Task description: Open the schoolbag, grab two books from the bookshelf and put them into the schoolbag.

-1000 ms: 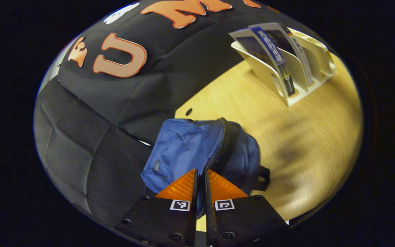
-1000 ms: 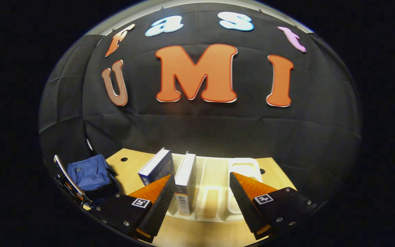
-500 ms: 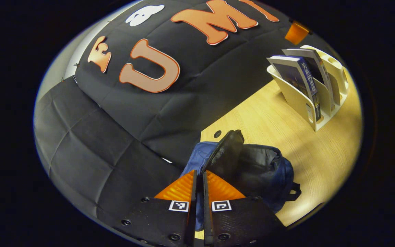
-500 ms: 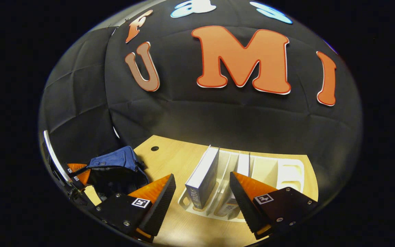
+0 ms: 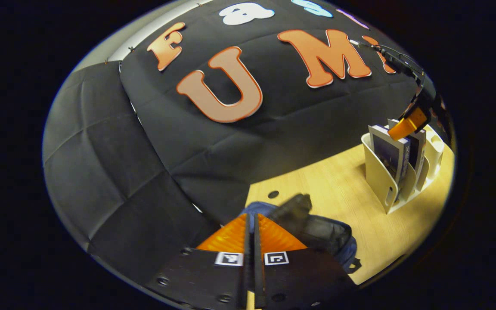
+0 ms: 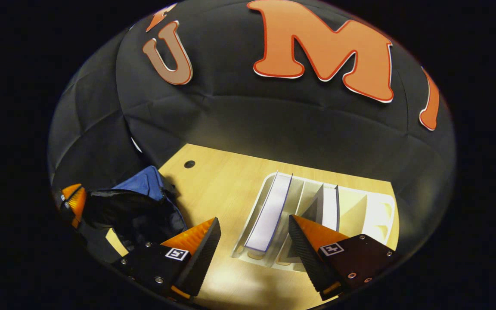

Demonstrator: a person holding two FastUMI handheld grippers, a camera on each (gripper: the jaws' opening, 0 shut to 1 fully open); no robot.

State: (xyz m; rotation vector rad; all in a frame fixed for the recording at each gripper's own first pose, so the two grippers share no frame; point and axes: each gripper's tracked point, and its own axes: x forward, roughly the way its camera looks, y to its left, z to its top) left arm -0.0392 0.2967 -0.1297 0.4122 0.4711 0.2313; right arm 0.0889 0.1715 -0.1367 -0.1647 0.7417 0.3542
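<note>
We see the left tongs [image 5: 251,221] clenched, fingers nearly touching, with the dark flap edge of the schoolbag [image 5: 317,232] rising right at their tips; we can't tell whether both fingers actually press on the fabric. The flap is blurred and stands up from the bag, tilting away from the tongs to the right. In the right gripper view the schoolbag [image 6: 138,206] sits left of the right tongs [image 6: 254,226], mouth gaping with dark lining exposed, blue outer panel on the far side, and the left tongs [image 6: 72,202] at its left edge. Right tongs are released, jaws wide apart, hovering above the bookshelf [image 6: 375,215], which is a cream slotted rack on the wooden surface [image 6: 213,181]. Nearer book [image 6: 269,213] stands on edge in the leftmost slot, page edge up, long axis running away from the tongs toward the booth wall; it lies between the two fingers in view but neither touches it. Second book [image 6: 329,202] stands in the next slot, just beyond the right finger, same orientation. In the left gripper view the bookshelf [image 5: 381,172] is far right of the left tongs, both books [image 5: 388,153] upright in it, leaning slightly, with the right tongs [image 5: 407,125] just above their top edges.
</note>
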